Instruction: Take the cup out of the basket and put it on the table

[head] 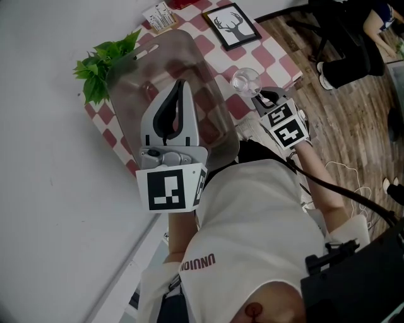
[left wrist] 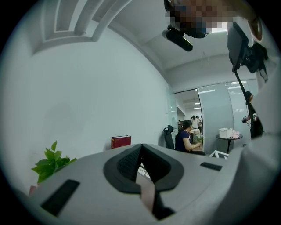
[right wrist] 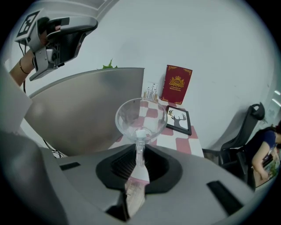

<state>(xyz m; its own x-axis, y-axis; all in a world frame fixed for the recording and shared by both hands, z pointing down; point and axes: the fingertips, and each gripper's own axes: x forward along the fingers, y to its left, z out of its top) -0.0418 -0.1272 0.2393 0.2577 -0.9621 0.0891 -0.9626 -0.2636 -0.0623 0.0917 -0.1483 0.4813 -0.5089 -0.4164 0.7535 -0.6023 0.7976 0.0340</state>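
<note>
A clear stemmed glass cup [head: 246, 81] hangs over the right edge of the red-and-white checked table [head: 278, 55]. My right gripper [head: 266, 98] is shut on its stem. In the right gripper view the cup [right wrist: 140, 117] stands upright just past the jaws, its stem pinched between the pads. The basket [head: 151, 60], a translucent grey tub, takes up the table's left half; its wall [right wrist: 88, 110] rises left of the cup. My left gripper [head: 180, 85] is held high over the basket, shut with nothing in it. The left gripper view looks out at the wall with the jaws [left wrist: 141, 147] together.
A green plant [head: 104, 60] stands behind the basket at the wall. A framed deer picture [head: 231, 25], a small card stand [head: 159, 17] and a red book [right wrist: 177, 84] sit at the table's far end. Wooden floor and a seated person [head: 347, 38] lie to the right.
</note>
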